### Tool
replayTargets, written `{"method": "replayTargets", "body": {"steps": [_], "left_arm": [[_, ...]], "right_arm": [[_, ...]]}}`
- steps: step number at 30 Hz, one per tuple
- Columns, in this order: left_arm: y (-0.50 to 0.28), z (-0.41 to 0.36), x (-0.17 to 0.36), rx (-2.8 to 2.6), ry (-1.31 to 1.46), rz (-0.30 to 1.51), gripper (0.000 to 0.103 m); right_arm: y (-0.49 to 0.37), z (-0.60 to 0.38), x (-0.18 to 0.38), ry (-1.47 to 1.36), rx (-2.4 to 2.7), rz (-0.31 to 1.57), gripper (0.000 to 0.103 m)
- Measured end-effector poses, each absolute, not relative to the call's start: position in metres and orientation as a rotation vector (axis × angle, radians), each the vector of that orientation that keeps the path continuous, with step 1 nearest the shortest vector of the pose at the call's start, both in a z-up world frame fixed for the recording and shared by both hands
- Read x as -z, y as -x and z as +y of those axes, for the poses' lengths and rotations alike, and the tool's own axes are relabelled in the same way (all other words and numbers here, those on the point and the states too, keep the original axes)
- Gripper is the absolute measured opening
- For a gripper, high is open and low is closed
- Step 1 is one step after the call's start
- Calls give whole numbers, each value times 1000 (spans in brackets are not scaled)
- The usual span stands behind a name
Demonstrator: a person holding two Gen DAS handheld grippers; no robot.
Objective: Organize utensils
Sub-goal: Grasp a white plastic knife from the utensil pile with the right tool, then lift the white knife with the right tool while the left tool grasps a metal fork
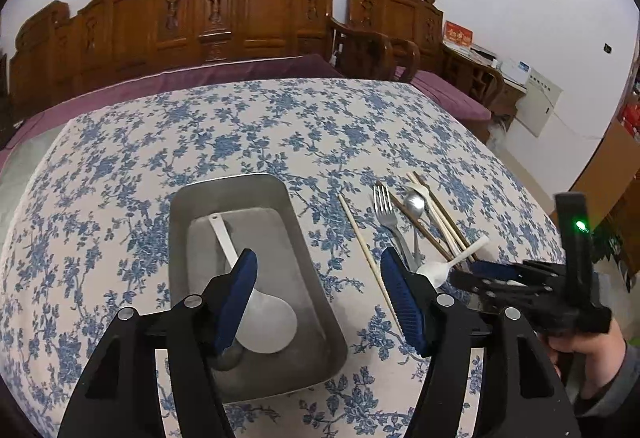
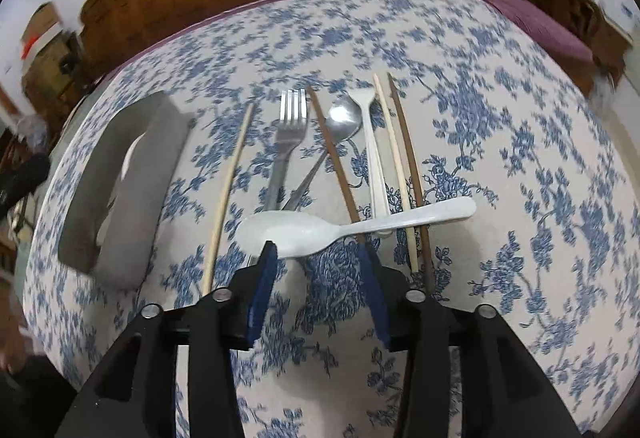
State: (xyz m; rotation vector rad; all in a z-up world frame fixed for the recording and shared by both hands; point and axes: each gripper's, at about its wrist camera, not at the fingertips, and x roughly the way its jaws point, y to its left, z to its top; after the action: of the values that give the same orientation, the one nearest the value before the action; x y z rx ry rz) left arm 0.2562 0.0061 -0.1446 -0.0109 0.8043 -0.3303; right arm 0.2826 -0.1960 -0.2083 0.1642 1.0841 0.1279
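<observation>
A metal tray [image 1: 308,254] sits on the flowered tablecloth and holds a white rice paddle [image 1: 264,314]. My left gripper [image 1: 318,266] is open and empty above the tray's right side. To the right lies a pile of utensils: a metal fork [image 2: 286,142], a metal spoon [image 2: 340,122], several chopsticks [image 2: 228,190] and a white plastic spoon [image 2: 304,228] lying across them. My right gripper [image 2: 318,252] is open, its fingertips at the white spoon's bowl, not closed on it. It also shows in the left wrist view [image 1: 492,274].
The tray also shows at the left of the right wrist view [image 2: 116,190]. Carved wooden chairs [image 1: 240,10] and a purple-cushioned bench [image 1: 448,94] stand behind the table. Cardboard boxes [image 1: 612,174] stand at the right.
</observation>
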Motion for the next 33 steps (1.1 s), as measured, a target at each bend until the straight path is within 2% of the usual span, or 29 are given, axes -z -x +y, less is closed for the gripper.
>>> {"method": "replayTargets", "body": {"steps": [7,13,16,18,20,21,23,27,33], "left_arm": [[-256,6,143,334,16,802,61],[-255,3,142,337,16,800,61],[-254,2,141,338,15,799,61],[-254,2,141,338,13,799,62],[-254,1,142,338,9,799,61],[-253,0,142,339,7,800,61],[-252,-3,142,340,0,800,61],[-250,-7,143,342,-13,802,62],[-251,-9,145,344,-20,803,62]], "right_arm": [[-302,-197,225,-225,-36,1125,53],[-309,-180,229,-110,-3,1111,54],[-307,-179,229,-78,12,1106,47],[-305,-180,229,-61,23,1104,34],[-303,-182,228,-67,15,1107,26],[-302,-182,228,-69,9,1107,19],[-299,-181,226,-64,3,1108,13],[-294,-181,223,-67,-22,1101,4],[-284,-186,213,-46,-60,1084,2]]}}
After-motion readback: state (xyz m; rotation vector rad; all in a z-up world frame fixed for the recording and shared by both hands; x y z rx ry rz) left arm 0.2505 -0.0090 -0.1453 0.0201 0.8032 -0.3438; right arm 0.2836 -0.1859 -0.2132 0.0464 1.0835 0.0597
